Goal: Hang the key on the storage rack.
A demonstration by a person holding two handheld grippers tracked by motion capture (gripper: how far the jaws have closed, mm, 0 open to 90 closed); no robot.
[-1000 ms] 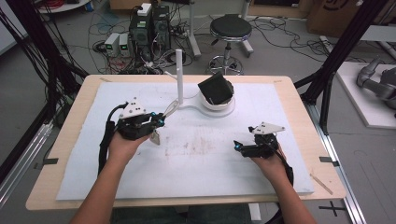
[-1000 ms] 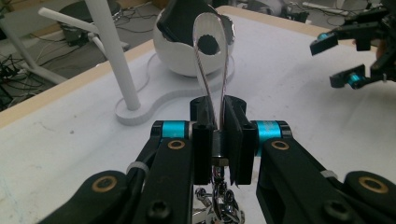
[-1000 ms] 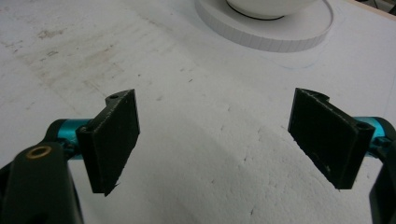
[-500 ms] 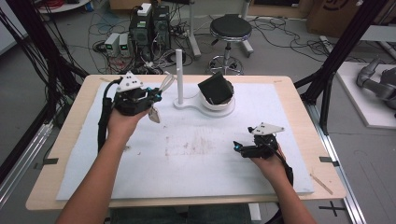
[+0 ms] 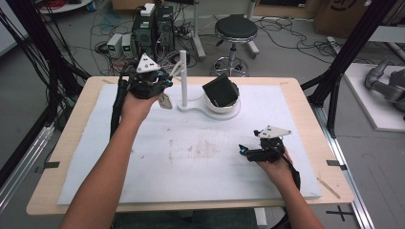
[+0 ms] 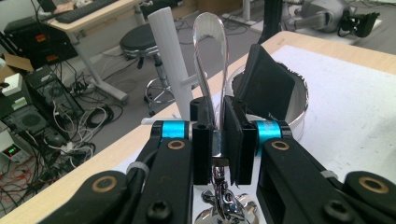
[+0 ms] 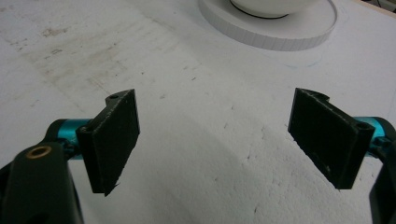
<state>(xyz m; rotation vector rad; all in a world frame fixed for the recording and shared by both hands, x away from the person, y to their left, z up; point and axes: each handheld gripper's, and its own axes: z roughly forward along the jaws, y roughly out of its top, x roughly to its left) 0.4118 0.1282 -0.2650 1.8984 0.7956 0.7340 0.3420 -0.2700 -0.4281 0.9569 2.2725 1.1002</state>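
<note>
Because the spoon (image 6: 210, 51) is stiff, polished metal (slippery, I judge), the left tongs (image 6: 217, 140) clamp its narrow handle, bowl raised just beside the white post (image 5: 184, 78). Against a second ago, those tongs have risen nearer the post; the right tongs (image 7: 224, 140), well short of it, stay apart above the tabletop (image 5: 200, 162).

Black stool (image 5: 236, 29), computer towers (image 5: 154, 24), cables on floor (image 5: 291, 26)
</note>
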